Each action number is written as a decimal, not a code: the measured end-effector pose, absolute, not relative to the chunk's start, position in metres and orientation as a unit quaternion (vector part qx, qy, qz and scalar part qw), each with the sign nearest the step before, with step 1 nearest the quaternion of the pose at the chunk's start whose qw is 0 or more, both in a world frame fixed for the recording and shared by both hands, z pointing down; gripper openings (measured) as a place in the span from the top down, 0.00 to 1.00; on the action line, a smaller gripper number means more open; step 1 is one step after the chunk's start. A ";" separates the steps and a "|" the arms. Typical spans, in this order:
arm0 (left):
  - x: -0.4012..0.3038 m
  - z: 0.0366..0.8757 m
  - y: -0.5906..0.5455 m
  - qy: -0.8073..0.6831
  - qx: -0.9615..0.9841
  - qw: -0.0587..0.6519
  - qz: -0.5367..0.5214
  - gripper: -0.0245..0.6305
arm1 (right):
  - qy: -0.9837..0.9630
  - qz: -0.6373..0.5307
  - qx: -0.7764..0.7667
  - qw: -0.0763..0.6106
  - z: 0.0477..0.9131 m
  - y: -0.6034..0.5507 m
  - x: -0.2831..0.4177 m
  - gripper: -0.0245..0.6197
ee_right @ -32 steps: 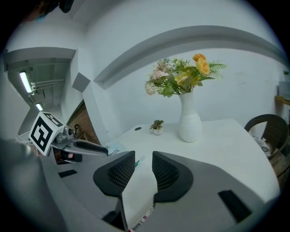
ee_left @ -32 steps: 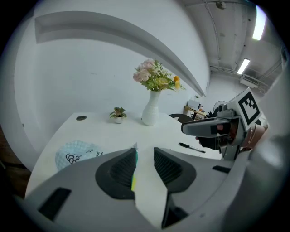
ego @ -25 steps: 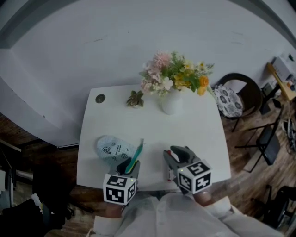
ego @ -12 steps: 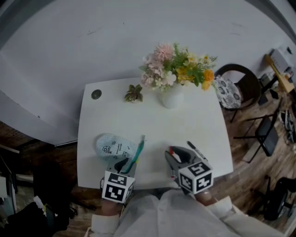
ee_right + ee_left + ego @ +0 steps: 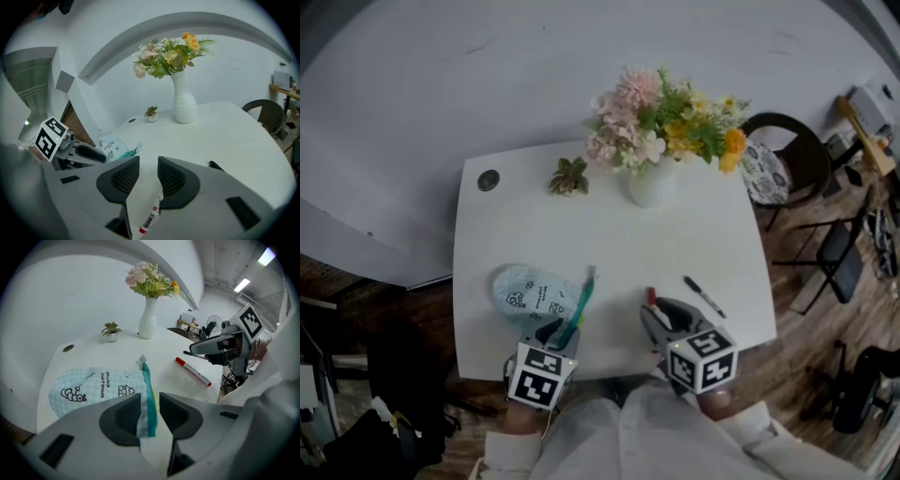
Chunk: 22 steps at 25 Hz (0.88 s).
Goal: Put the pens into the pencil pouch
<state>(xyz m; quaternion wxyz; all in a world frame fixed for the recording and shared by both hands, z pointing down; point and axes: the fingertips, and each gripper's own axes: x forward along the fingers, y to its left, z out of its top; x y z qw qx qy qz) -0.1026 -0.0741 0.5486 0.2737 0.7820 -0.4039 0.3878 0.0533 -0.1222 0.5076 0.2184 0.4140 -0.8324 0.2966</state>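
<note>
Right gripper [image 5: 148, 172], jaws apart, backed off red pen [image 5: 193, 371]; left gripper [image 5: 149, 414], in its view, pinches pouch [image 5: 93, 385].

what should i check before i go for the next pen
1. Grip: left tool shut on the zipper edge of the pouch: ok.
2. Opening of the pouch wide enough for a pen: cannot tell.
3. Jaws of the right tool apart and empty: ok.
4. Is the red marker packed: not ok, it lies on the table under the right tool.
5. Is the black pen lying free: ok.
</note>
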 end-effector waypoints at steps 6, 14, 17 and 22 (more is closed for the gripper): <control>-0.100 0.560 -0.071 -0.386 0.784 0.271 0.405 0.80 | -0.820 0.307 0.425 0.231 0.520 -0.114 0.061 0.81; -0.096 0.574 -0.069 -0.379 0.783 0.272 0.412 0.80 | -0.807 0.317 0.437 0.240 0.528 -0.104 0.070 0.81; -0.096 0.577 -0.070 -0.379 0.783 0.271 0.413 0.80 | -0.804 0.320 0.439 0.242 0.532 -0.101 0.071 0.81; -0.097 0.580 -0.070 -0.378 0.777 0.274 0.421 0.83 | -0.802 0.324 0.439 0.243 0.533 -0.100 0.070 0.81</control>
